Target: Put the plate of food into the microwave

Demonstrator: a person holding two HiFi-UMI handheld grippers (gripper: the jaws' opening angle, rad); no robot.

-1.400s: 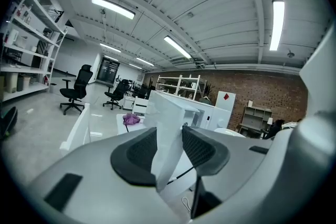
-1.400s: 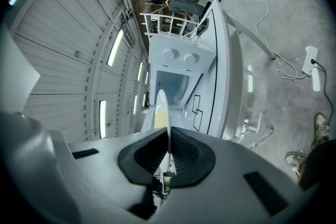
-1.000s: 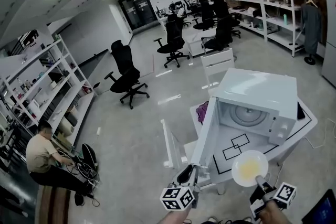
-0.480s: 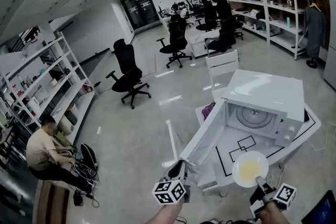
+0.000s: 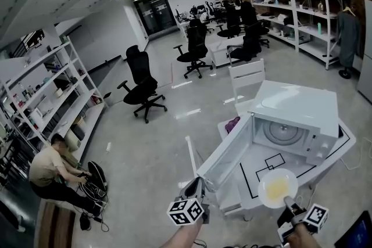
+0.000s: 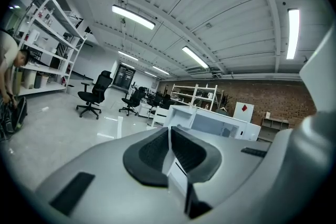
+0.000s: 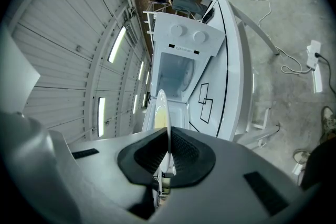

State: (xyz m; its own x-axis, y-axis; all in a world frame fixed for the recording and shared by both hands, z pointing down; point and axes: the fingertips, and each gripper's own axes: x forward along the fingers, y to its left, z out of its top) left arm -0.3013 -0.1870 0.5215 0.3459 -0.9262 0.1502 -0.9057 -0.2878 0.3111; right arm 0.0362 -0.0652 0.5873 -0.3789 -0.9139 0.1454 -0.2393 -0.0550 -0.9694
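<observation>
The white microwave (image 5: pixel 296 116) stands on the table with its door (image 5: pixel 224 157) swung wide open to the left and its cavity showing. My right gripper (image 5: pixel 286 201) is shut on the near rim of a white plate (image 5: pixel 278 187) of yellow food, held level in front of the opening. In the right gripper view the plate (image 7: pixel 160 110) runs edge-on from the right gripper (image 7: pixel 168 157) toward the microwave (image 7: pixel 181 55). My left gripper (image 5: pixel 195 187) hangs just left of the door's outer edge. Its jaws have just been closing; in the left gripper view the left gripper (image 6: pixel 169 140) has nothing between its meeting pads.
The white table (image 5: pixel 325 151) carries black taped squares (image 5: pixel 268 162) and a purple item (image 5: pixel 231 123) beside the microwave. A white chair (image 5: pixel 245 75) stands behind it. Black office chairs (image 5: pixel 139 87), shelving (image 5: pixel 52 96) and a crouching person (image 5: pixel 49 168) lie to the left.
The microwave door has swung further open to the left. My left gripper has moved left along with it and its jaws have closed. The right gripper and plate have barely shifted.
</observation>
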